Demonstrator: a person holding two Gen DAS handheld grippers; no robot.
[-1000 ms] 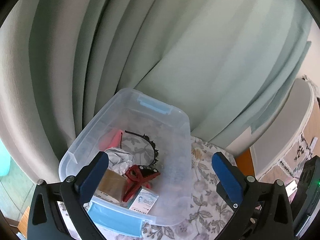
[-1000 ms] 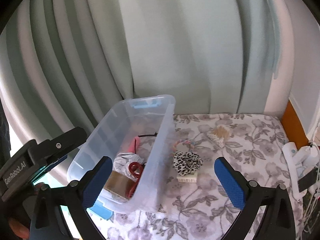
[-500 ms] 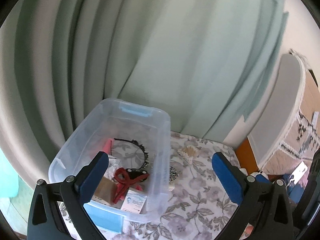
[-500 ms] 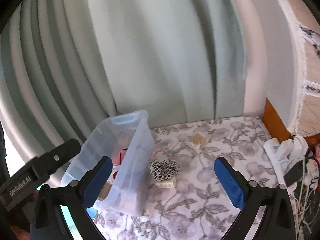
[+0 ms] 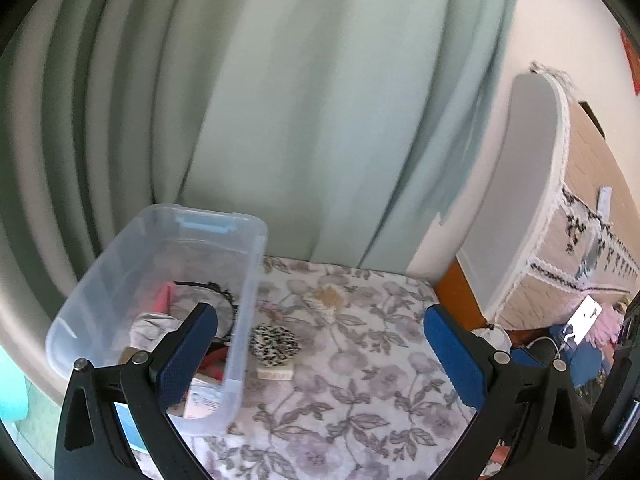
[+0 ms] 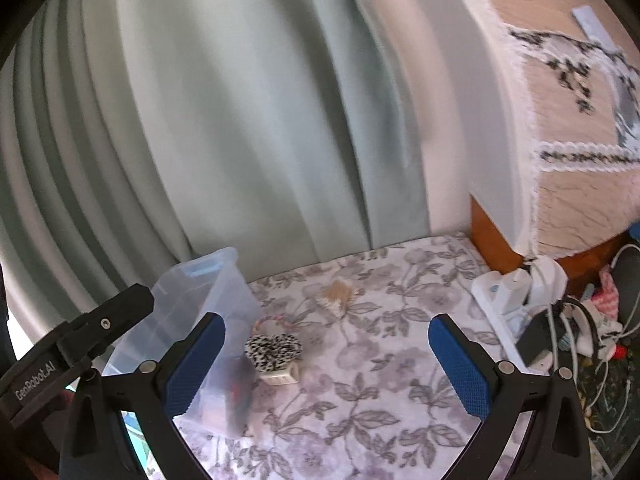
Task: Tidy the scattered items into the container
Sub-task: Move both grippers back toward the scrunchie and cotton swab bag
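A clear plastic bin (image 5: 248,280) with blue latches stands at the left of a floral-cloth table (image 5: 360,392); it holds a black headband, red clip, crumpled cloth and small boxes. Right of it lie a leopard-print scrunchie (image 5: 275,342) on a cream block (image 5: 276,373), a pastel bracelet (image 5: 272,307) and a tan bristly brush (image 5: 326,298). The right wrist view shows the bin (image 6: 224,280), scrunchie (image 6: 273,351), block (image 6: 282,377), bracelet (image 6: 276,322) and brush (image 6: 338,294). My left gripper (image 5: 320,360) and right gripper (image 6: 326,362) are open, empty, above the table.
Pale green curtains hang behind the table. A wooden headboard with a lace-trimmed cover (image 6: 560,160) stands at the right. A white power strip (image 6: 508,300) with plugs and tangled cables (image 6: 592,344) lies off the table's right edge. The left gripper's body (image 6: 76,344) shows at left.
Both views have swung right and pulled back: the bin has slid to the left of each frame, and the loose items on the cloth and the headboard have come into view. Both grippers stayed open.
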